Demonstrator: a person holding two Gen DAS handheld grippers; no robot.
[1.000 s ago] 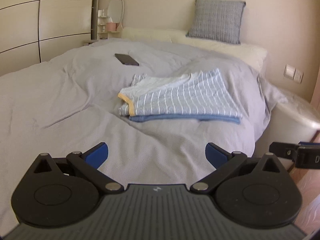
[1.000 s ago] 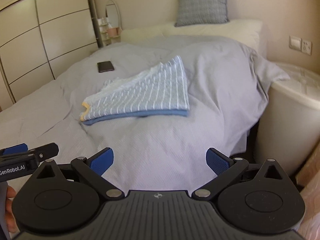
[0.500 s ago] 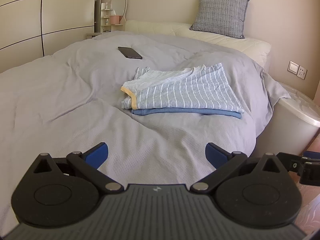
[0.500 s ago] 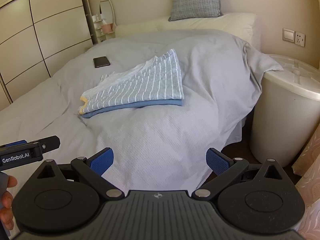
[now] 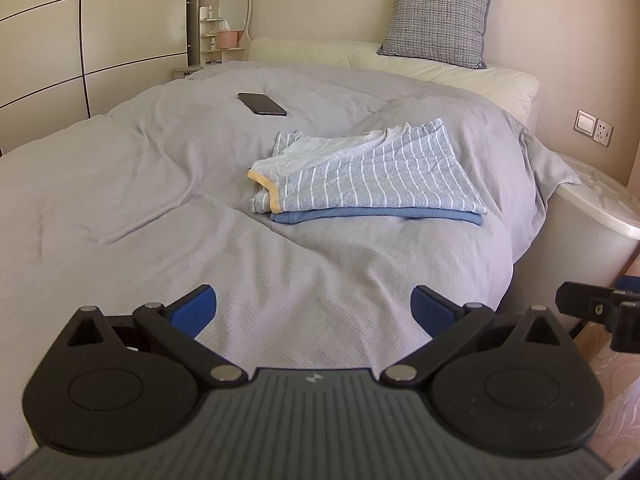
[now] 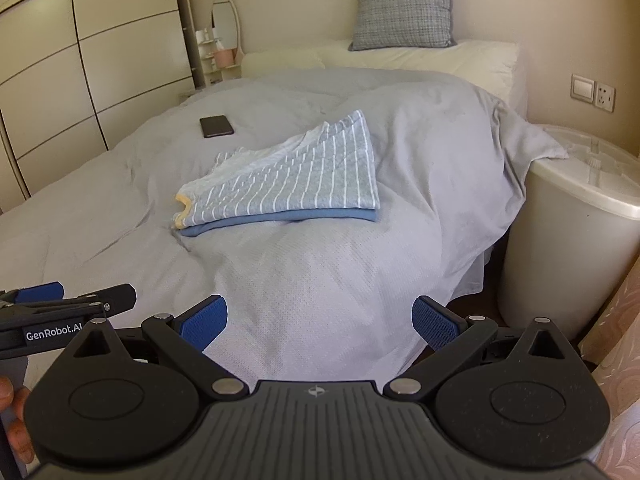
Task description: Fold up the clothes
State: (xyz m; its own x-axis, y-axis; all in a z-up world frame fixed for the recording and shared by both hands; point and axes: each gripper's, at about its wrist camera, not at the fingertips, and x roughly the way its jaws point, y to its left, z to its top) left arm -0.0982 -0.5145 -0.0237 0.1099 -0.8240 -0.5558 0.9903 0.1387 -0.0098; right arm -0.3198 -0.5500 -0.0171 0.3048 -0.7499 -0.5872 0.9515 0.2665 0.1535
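A folded striped grey shirt with a yellow collar [image 5: 368,180] [image 6: 296,184] lies on the grey bed cover [image 5: 140,200] [image 6: 320,280], on top of a folded blue garment [image 5: 380,216] [image 6: 280,218]. My left gripper [image 5: 314,308] is open over the cover, well short of the pile, with nothing between its blue pads. Held back at the foot of the bed, my right gripper [image 6: 320,316] is also open and holds nothing. The left gripper's body [image 6: 68,312] shows at the left edge of the right wrist view.
A black phone [image 5: 262,103] [image 6: 217,126] lies on the bed beyond the clothes. A checked pillow [image 5: 436,20] leans on the wall. A white round bin [image 6: 568,232] stands right of the bed. Wardrobe doors [image 6: 80,80] line the left.
Both grippers have drawn back from the bed and risen a little, so the folded pile looks farther off. Both stayed open.
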